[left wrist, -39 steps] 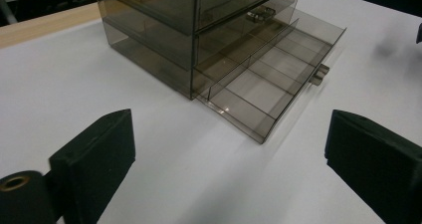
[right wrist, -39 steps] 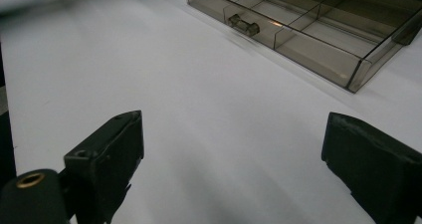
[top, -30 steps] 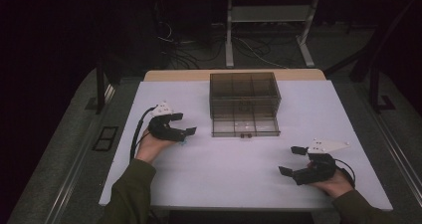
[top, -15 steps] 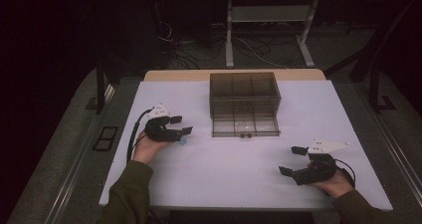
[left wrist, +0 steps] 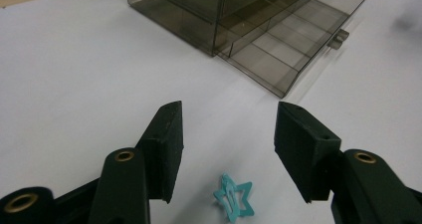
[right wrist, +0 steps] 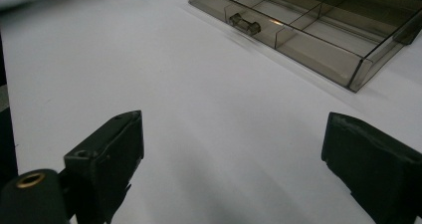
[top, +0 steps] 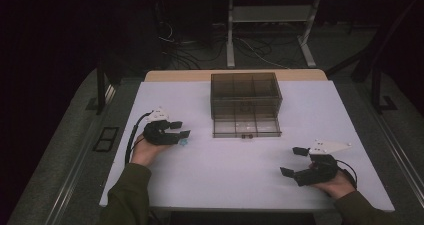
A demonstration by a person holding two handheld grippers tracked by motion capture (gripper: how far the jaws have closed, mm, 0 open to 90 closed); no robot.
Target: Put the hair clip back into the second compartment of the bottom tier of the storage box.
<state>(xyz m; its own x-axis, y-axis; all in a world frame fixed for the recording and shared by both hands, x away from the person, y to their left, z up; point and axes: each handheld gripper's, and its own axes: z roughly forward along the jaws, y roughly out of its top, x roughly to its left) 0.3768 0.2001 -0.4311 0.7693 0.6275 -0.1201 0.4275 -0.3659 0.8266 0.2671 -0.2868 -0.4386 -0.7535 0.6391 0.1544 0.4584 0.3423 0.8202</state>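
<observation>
A small teal star-shaped hair clip [left wrist: 233,198] lies flat on the white table [top: 235,165], and it sits just off the tips of my left gripper [top: 181,130] in the high view [top: 183,142]. In the left gripper view the clip rests between the jaws of my left gripper [left wrist: 226,124]. The jaws have just been closing, with both pads still clear of the clip. My right gripper [top: 292,161] rests near the front right of the table, and its jaws stand wide open [right wrist: 234,149] over bare tabletop.
A smoky transparent drawer box [top: 245,92] stands at the back middle of the table. Its bottom drawer [top: 246,127] is pulled out, showing divided compartments [left wrist: 288,45] and a small handle [right wrist: 244,24]. Dark floor, cables and a table frame lie beyond.
The left gripper's jaws have narrowed around the star clip, and the hand has barely shifted. The right gripper has stayed put.
</observation>
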